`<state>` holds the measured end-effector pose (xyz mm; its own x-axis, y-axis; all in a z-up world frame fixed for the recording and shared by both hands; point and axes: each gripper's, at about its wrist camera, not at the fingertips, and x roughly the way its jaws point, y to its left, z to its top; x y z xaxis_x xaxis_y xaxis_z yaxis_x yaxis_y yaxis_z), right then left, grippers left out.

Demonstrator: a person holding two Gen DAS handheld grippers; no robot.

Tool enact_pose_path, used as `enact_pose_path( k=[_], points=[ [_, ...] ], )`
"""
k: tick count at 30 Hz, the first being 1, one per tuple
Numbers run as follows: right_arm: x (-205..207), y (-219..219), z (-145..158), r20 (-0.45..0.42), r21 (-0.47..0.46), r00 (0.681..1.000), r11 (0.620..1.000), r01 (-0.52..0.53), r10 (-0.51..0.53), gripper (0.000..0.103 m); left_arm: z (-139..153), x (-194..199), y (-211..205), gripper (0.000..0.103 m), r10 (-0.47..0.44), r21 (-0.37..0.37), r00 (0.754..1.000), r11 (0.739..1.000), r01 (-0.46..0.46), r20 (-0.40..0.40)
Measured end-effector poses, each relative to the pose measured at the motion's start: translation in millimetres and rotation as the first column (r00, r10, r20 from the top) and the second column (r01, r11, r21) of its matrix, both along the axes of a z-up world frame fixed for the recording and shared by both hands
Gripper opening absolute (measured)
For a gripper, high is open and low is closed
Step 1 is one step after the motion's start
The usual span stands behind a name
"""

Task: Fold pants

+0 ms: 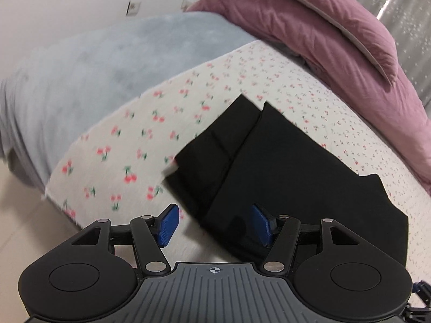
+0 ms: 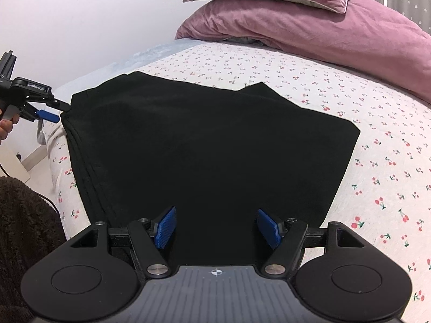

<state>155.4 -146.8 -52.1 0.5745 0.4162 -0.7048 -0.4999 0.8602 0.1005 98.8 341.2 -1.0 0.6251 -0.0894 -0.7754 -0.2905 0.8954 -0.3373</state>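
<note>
1. Plainly, the pants (image 2: 210, 148) lie folded on the bed (image 2: 377, 161), their left edge near the bed's left side and their near edge at its front; bare cherry-print sheet lies open to the right and toward the pillows.
2. Count: one pair of pants, two hand-held grippers, two pink pillows (image 2: 309, 27) stacked at the head, one pale blue blanket (image 1: 107, 67) along the far left side.
3. Left hand-held gripper (image 1: 214, 224) is open, nothing between its pads, poised over the pants' corner; from the right wrist view its fingertips sit just beside the left edge.
4. Right hand-held gripper (image 2: 215, 227) gapes wide over the near edge, gripping nothing.
5. Pants are black, flat, layered edges showing along the left, far edge uneven.
</note>
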Motion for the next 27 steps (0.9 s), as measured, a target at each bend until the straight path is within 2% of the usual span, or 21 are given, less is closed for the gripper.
enact_pose_path(
  k=[2, 3, 4, 5, 6, 7, 8, 11, 13, 15, 16, 17, 18, 19, 22, 25, 27],
  points=[
    [0, 1, -2, -0.003, -0.003, 1.0, 1.0, 0.002, -0.002, 0.068, -4, -2, 2, 0.053, 0.002, -0.032, 1.0, 0.999, -0.002, -0.011],
    [0, 0, -2, -0.004, -0.003, 1.0, 1.0, 0.002, -0.002, 0.069, -5, -2, 3, 0.048, 0.004, -0.039, 1.0, 0.999, -0.005, -0.014],
    [0, 0, -2, -0.004, -0.002, 1.0, 1.0, 0.003, -0.003, 0.069, -6, -3, 2, 0.029, 0.003, -0.042, 1.0, 0.999, -0.004, -0.013],
    [0, 0, -2, -0.004, -0.002, 1.0, 1.0, 0.004, -0.004, 0.069, -7, -3, 2, 0.019, 0.006, -0.048, 1.0, 0.999, -0.007, -0.008],
    [-1, 0, -3, -0.005, -0.001, 1.0, 1.0, 0.004, -0.004, 0.069, -8, -3, 3, 0.015, 0.016, -0.049, 1.0, 0.999, -0.017, -0.002],
    [-1, -1, -3, -0.004, -0.001, 1.0, 1.0, 0.004, -0.004, 0.069, -7, -4, 2, 0.006, 0.023, -0.041, 1.0, 0.999, -0.023, 0.012],
    [-1, -1, -3, -0.004, -0.001, 1.0, 1.0, 0.003, -0.003, 0.069, -6, -7, 0, 0.004, 0.023, -0.027, 0.999, 0.999, -0.022, 0.039],
    [-2, -3, -4, -0.009, -0.002, 1.0, 1.0, 0.0, 0.0, 0.069, 7, -21, -8, 0.004, 0.02, 0.027, 0.99, 0.999, -0.024, 0.137],
    [-1, -3, -5, -0.013, -0.01, 1.0, 1.0, -0.009, 0.009, 0.07, 8, -22, -11, 0.005, 0.009, 0.091, 0.989, 0.996, -0.023, 0.147],
    [-2, -1, -6, -0.006, -0.022, 1.0, 1.0, -0.021, 0.021, 0.072, -5, -13, -12, 0.004, 0.022, 0.162, 0.997, 0.986, -0.034, 0.079],
    [-3, 0, -6, -0.003, -0.032, 1.0, 0.999, -0.022, 0.022, 0.072, -13, -7, -14, 0.0, 0.031, 0.22, 0.999, 0.975, -0.039, 0.04],
    [-4, 0, -6, -0.002, -0.041, 1.0, 0.999, -0.022, 0.022, 0.072, -19, -2, -19, 0.0, 0.058, 0.312, 0.998, 0.948, -0.056, 0.0],
    [-5, 0, -4, -0.003, -0.045, 1.0, 0.999, -0.022, 0.022, 0.072, -22, -1, -22, 0.0, 0.067, 0.366, 0.998, 0.929, -0.056, -0.017],
    [-6, -2, -2, -0.005, -0.045, 1.0, 0.999, -0.021, 0.02, 0.073, -21, -3, -24, 0.001, 0.064, 0.366, 0.998, 0.929, -0.058, -0.005],
    [-9, -14, 7, -0.004, -0.007, 1.0, 1.0, -0.003, 0.003, 0.075, -11, -14, -31, 0.007, 0.033, 0.297, 0.998, 0.954, -0.048, 0.055],
    [-7, -27, 11, -0.02, 0.035, 0.999, 0.999, 0.037, -0.036, 0.075, 2, -19, -55, 0.008, -0.034, 0.334, 0.995, 0.943, 0.001, 0.093],
    [-6, -35, 13, -0.034, 0.052, 0.997, 0.997, 0.064, -0.062, 0.075, 11, -22, -74, 0.016, -0.105, 0.334, 0.986, 0.941, 0.057, 0.128]
  ],
)
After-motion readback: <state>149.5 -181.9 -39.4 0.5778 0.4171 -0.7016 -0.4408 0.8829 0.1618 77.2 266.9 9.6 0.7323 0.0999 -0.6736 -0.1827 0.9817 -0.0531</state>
